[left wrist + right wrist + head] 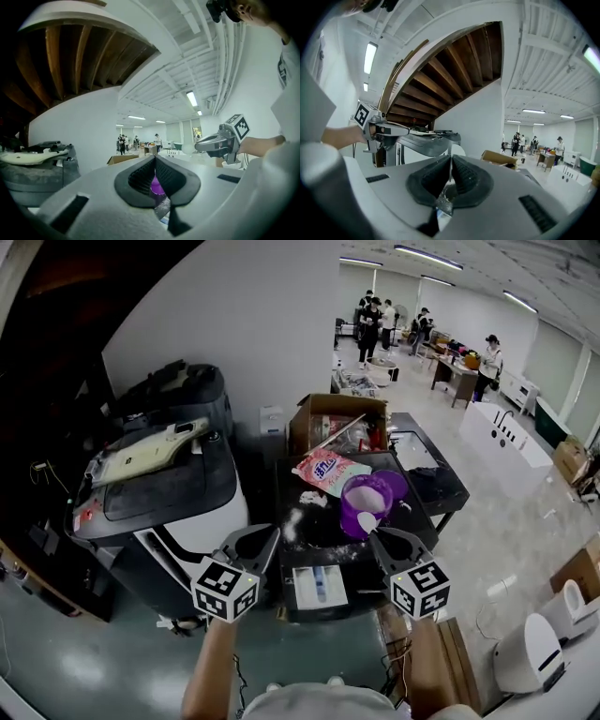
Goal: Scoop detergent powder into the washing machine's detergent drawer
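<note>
A purple tub (349,514) with white powder stands on a black table (441,486), beside a pink detergent bag (328,470). My right gripper (380,535) is shut on the handle of a white spoon (367,519), whose bowl hangs at the tub's near rim. In the right gripper view the thin handle runs up between the pads (461,176) of that gripper (451,161). My left gripper (255,538) hovers left of the tub, its pads (140,176) meeting with nothing in them; purple shows below them. The dark washing machine (159,484) stands at left. I cannot pick out a detergent drawer.
A cream panel (145,451) lies across the machine's top. An open cardboard box (337,423) sits behind the bag. A white box with a blue part (319,585) rests at the table's front edge. Spilled powder (292,521) dusts the table. People stand far back.
</note>
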Available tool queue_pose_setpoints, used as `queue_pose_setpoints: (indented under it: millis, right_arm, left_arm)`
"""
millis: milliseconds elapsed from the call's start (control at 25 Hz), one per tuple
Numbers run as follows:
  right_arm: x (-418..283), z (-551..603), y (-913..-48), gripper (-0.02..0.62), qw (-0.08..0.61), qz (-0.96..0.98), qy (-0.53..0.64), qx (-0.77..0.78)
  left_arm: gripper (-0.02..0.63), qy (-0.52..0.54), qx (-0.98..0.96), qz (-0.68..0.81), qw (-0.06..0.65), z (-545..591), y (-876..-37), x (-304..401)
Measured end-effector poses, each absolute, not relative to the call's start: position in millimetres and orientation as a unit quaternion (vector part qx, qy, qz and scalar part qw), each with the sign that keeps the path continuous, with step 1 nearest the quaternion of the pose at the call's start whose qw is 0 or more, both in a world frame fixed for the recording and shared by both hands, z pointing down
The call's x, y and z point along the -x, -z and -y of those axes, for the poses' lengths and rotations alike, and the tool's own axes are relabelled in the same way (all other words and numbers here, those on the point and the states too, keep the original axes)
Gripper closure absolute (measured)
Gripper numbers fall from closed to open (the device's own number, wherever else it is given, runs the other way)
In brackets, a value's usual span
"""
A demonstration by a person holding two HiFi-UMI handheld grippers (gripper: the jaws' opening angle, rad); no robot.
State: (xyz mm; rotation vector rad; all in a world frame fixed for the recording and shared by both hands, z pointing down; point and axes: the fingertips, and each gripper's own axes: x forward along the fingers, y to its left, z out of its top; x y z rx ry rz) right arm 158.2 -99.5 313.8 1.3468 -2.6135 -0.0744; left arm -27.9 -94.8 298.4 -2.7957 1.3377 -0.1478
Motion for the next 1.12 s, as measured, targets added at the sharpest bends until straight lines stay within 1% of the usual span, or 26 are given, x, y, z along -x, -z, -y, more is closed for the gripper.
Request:
queue_pose_setpoints:
  millis: [480, 1120]
  right_arm:
    - [-155.7, 92.9, -270.7, 0.582, 0.091, 0.886, 0.067, -0.449]
    - [-146.3, 96.3, -271.8, 0.583, 0.099, 0.88, 0.073, -0.459]
  left_arm:
    - [0.597, 0.026, 0.904, -0.42, 0.072, 83.3, -246.3, 18.5]
    - [0.597, 0.022, 0.902, -0.424, 0.075, 81.8, -243.8, 37.6]
